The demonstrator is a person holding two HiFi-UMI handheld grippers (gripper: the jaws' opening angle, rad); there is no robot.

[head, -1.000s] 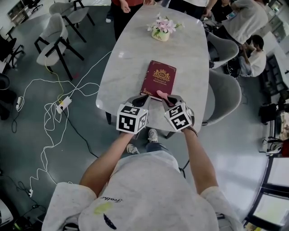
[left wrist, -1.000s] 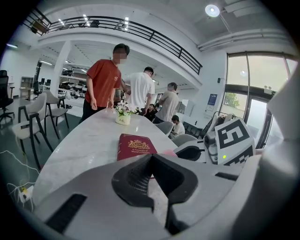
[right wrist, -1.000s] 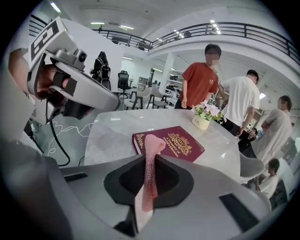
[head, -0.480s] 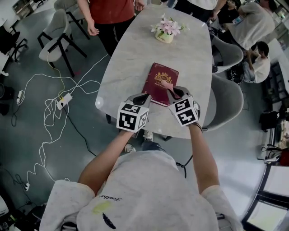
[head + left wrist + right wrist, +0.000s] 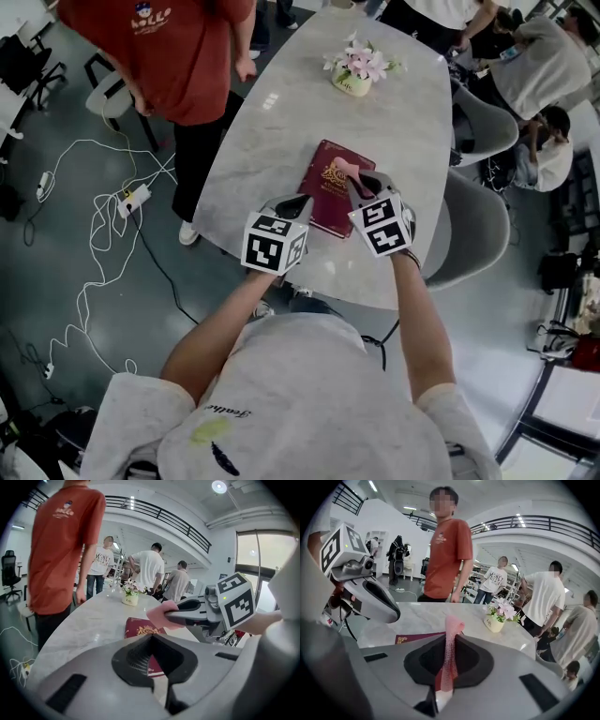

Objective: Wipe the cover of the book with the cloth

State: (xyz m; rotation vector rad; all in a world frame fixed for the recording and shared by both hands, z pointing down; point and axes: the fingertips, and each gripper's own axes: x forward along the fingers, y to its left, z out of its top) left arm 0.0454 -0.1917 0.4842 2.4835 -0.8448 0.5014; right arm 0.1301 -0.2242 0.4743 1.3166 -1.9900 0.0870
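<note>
A dark red book (image 5: 325, 190) with a gold crest lies on the marble table (image 5: 272, 122) near its front edge. My right gripper (image 5: 359, 184) is shut on a pink cloth (image 5: 341, 168) and holds it over the book's right half, by the crest. In the right gripper view the cloth (image 5: 450, 641) stands pinched between the jaws, with a strip of the book (image 5: 415, 638) behind. My left gripper (image 5: 292, 206) is shut and empty, at the book's near left corner. The left gripper view shows the book (image 5: 139, 629), the cloth (image 5: 161, 614) and the right gripper (image 5: 187, 612) above it.
A small pot of pink flowers (image 5: 355, 73) stands at the table's far end. A person in a red shirt (image 5: 178, 52) stands close by the table's left edge. Grey chairs (image 5: 475, 220) line the right side. White cables and a power strip (image 5: 129, 200) lie on the floor at left.
My right gripper has carried the cloth forward from the book's near edge to over its cover. The person in red has walked nearer along the table's left side. The left gripper has stayed put.
</note>
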